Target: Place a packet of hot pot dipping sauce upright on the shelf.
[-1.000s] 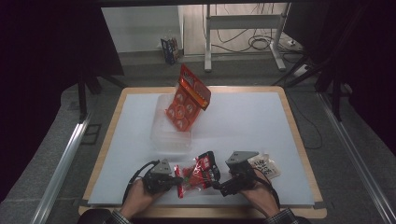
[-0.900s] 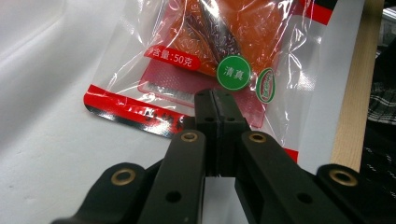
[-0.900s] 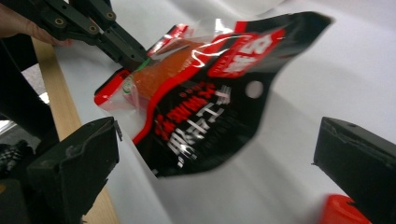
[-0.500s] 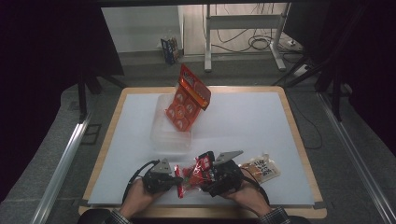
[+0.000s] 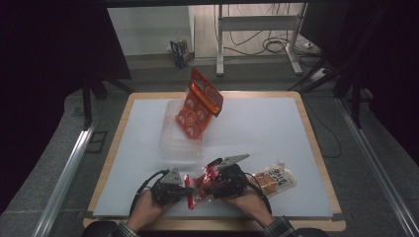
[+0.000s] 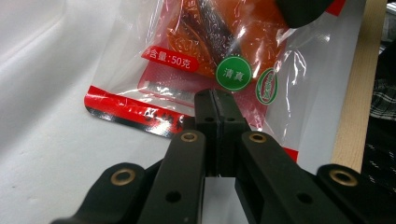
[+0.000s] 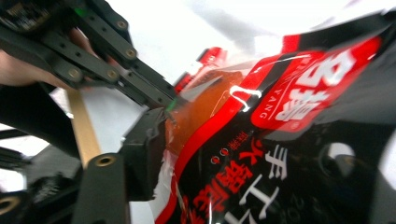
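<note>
1. Left hand-held gripper (image 5: 190, 190) has its jaws pressed together on the edge of the red snack packet (image 5: 203, 183); in the left gripper view the two pads (image 6: 216, 100) meet on the clear film near the packet's red-and-black seam.
2. Right hand-held gripper (image 5: 211, 186) comes at the same packet from the other side. Its jaws have just been closing with the packet between them, and in the right gripper view one black jaw lies against the film; whether the pads already press on it I cannot tell.
3. Landmark: the clear plastic tray (image 5: 181, 140) mid-tabletop, with an orange snack bag (image 5: 198, 106) leaning up out of it. The red packet is held nearer the person than the tray, just above the white tabletop (image 5: 257, 133) and close to its near edge. A pale bread packet (image 5: 274, 180) lies to the right of the red packet, well apart from the tray.
4. Handling, as I judge it: the packet looks light, thin and floppy, with glossy film that could slide between the pads. Gripping the flat sealed margins, as the left one does, seems safer than squeezing the filled middle, and pulling too hard from both sides may tear it.
5. Looks: transparent film over orange-red contents, red and black bands, white Chinese lettering, a round green badge (image 6: 233, 73).
</note>
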